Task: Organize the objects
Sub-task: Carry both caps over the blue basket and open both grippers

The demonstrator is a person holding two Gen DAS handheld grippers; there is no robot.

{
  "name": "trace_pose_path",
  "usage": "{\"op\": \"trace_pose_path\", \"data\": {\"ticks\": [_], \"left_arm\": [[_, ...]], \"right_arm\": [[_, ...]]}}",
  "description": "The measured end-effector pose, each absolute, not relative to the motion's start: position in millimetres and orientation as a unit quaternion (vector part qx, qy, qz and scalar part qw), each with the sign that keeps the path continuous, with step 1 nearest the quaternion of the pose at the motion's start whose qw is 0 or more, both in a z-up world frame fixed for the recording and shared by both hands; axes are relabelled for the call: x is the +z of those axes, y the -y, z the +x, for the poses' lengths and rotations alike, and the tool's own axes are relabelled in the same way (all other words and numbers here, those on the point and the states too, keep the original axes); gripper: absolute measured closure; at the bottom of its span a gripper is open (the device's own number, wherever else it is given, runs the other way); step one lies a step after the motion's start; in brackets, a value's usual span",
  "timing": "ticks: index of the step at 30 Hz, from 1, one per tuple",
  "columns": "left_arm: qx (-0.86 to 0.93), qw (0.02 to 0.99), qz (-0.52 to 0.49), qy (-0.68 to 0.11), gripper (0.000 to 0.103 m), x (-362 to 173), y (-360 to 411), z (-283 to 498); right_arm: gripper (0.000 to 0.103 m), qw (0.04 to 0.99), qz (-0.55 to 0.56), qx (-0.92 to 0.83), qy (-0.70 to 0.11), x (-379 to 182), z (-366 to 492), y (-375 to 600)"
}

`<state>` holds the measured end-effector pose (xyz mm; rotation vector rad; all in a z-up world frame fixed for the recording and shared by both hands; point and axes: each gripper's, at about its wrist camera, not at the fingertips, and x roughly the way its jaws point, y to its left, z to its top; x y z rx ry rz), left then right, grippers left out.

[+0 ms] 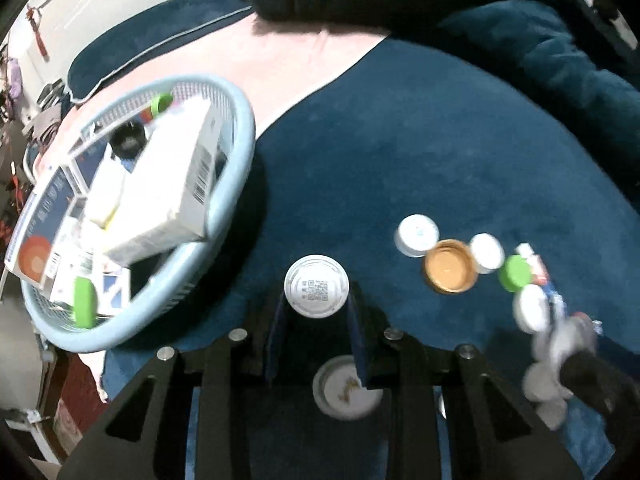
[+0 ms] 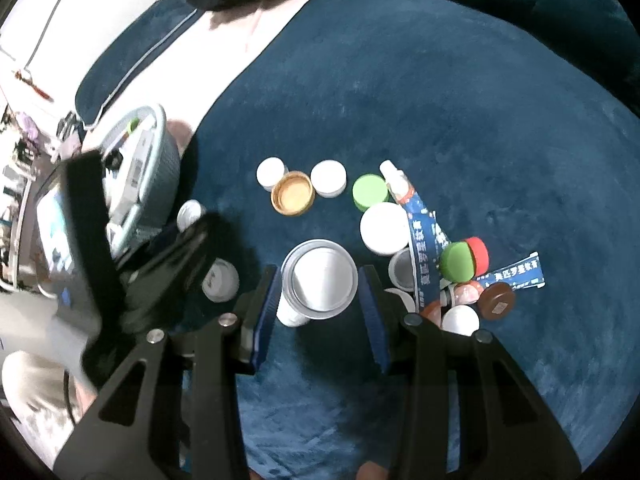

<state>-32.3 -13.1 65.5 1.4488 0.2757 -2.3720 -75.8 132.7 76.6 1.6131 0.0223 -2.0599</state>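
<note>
In the left wrist view my left gripper (image 1: 316, 304) is shut on a small white bottle (image 1: 316, 285), whose round end with a printed code faces the camera; a blue pad sits on each side of it. To its left stands the light blue basket (image 1: 243, 120), filled with white and blue boxes and green-capped bottles. In the right wrist view my right gripper (image 2: 320, 280) is shut on a white bottle with a silver foil top (image 2: 322, 276). The left gripper shows there as a blurred black shape (image 2: 188, 240) beside the basket (image 2: 162, 136).
Loose items lie on the dark blue blanket (image 2: 460, 100): a gold lid (image 2: 292, 193), white caps (image 2: 328, 178), a green cap (image 2: 370, 192), a large white lid (image 2: 384, 228), blue tubes (image 2: 422, 240), a brown cap (image 2: 496, 300). A white lid (image 1: 346, 388) lies under the left gripper.
</note>
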Motion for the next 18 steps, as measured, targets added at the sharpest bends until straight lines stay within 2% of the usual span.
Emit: {"op": "trace_pose_path", "data": {"ticks": [6,11,18], "left_arm": [[-0.848,0.166,0.485,-0.135,0.073,118.9,53.6,-25.9],[-0.851,0.176,0.462,-0.177,0.073,169.0,116.3,-18.6],[-0.852,0.148,0.475,-0.164,0.073,204.5,193.8,-27.8]], "right_arm": [[0.062,0.261,0.576,-0.774,0.007,99.2,-78.8,-113.4],[0.062,0.293,0.55,-0.781,0.023,124.4,-75.0,-74.2],[0.062,0.362,0.535,-0.762,0.04,141.2,-64.9,10.3]]}}
